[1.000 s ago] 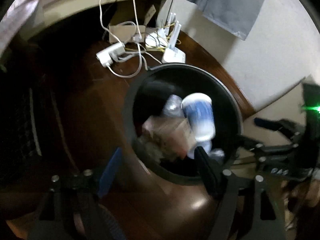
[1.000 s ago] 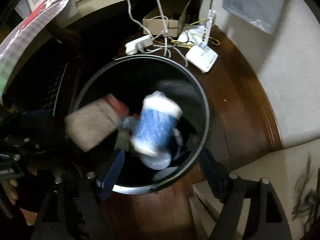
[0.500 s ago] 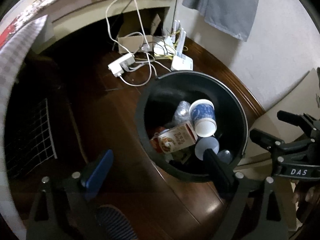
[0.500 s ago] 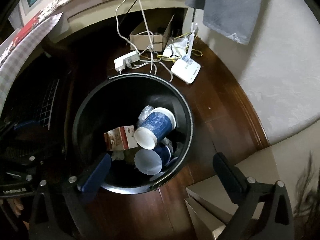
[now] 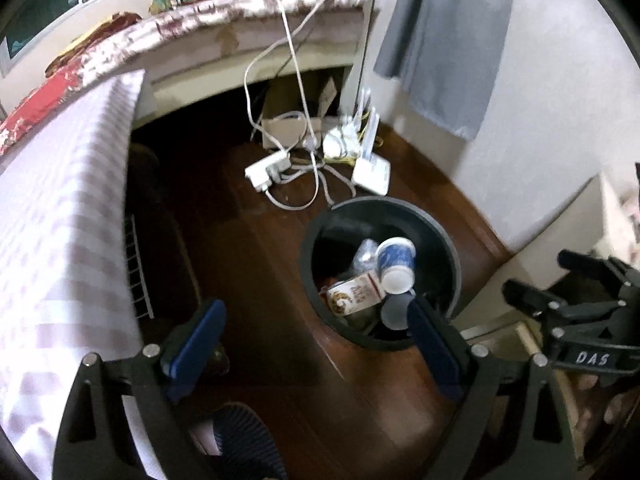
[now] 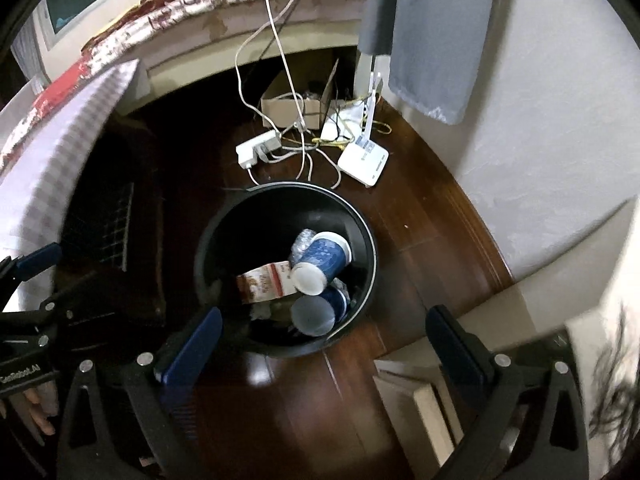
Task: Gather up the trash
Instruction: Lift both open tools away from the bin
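Left wrist view: the left gripper (image 5: 316,336) looks steeply down at a dark wooden floor (image 5: 260,264), its 2 blue-padded fingers (image 5: 196,340) spread wide with nothing between them. Its jaws have just been opening. The black trash bin (image 5: 448,248) stands on the floor ahead and to the right; the right finger's tip overlaps the bin's near rim in the picture, while the left finger hangs over bare floor. Inside the bin lie a blue-patterned paper cup (image 5: 396,264) on its side, a small brown and white carton (image 5: 354,294) just left of it, and a crumpled clear plastic piece (image 5: 366,252) behind. The right gripper (image 5: 568,292) shows at the right edge, its black arms parted. Beyond the bin, a white power strip (image 5: 266,168), tangled cables (image 5: 308,160) and a white router (image 5: 372,174) sit on the floor.

Right wrist view: the right gripper (image 6: 324,332) also points down, its fingers (image 6: 192,348) set far apart and empty; its jaws have just been opening. The trash bin (image 6: 216,240) lies ahead between the 2 fingers, nearer the left one, whose tip crosses the near rim. The cup (image 6: 324,260) rests on the carton (image 6: 264,282), with a 2nd cup (image 6: 316,312) below them, mouth toward the camera. The left gripper (image 6: 28,276) appears at the left edge, blurred. A grey cloth (image 6: 432,36) hangs on the wall at upper right.
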`<state>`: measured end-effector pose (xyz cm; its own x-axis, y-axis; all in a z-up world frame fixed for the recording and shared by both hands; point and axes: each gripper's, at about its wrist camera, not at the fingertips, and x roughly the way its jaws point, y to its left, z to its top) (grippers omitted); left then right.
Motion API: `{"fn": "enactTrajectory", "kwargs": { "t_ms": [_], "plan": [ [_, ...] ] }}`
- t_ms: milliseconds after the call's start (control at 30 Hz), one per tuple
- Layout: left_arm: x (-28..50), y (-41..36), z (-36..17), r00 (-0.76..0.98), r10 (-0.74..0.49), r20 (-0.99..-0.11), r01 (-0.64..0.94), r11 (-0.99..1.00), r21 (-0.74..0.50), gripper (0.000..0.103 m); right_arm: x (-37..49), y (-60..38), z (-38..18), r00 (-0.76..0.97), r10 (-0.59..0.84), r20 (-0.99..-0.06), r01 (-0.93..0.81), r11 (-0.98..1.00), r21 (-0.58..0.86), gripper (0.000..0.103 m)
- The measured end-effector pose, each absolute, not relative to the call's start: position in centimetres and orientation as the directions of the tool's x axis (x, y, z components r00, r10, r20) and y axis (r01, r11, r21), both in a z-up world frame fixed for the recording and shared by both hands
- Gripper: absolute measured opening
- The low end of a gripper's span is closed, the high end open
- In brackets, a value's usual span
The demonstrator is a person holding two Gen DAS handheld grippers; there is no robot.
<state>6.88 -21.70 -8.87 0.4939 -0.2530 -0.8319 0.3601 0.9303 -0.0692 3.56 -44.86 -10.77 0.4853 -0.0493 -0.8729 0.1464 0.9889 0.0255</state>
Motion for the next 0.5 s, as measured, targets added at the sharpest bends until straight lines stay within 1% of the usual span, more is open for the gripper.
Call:
{"fn": "enactTrajectory", "kwargs": {
  "t_ms": [133, 233, 500],
  "plan": [
    [5.3, -19.8, -5.4, 0.546, -0.260, -0.797, 0.358, 0.932, -0.059, 0.093, 2.1, -42.1, -7.4, 0.519, -0.058, -0.853, 0.141, 0.990, 0.018, 0.103],
    [3.9, -17.9, -3.5, 0.608, -0.226, -0.762, 0.347, 0.938, -0.001, 0.093, 1.2, -40.0, -5.3, 0.543, -0.063, -0.837, 0.138, 0.990, 0.015, 0.103],
    [1.5, -13.1, -1.2, 0.655, -0.212, -0.725, 0.301, 0.953, -0.006, 0.093, -1.8, -33.8, -0.9, 0.617, -0.055, -0.785, 0.087, 0.996, -0.001, 0.103]
  ]
}}
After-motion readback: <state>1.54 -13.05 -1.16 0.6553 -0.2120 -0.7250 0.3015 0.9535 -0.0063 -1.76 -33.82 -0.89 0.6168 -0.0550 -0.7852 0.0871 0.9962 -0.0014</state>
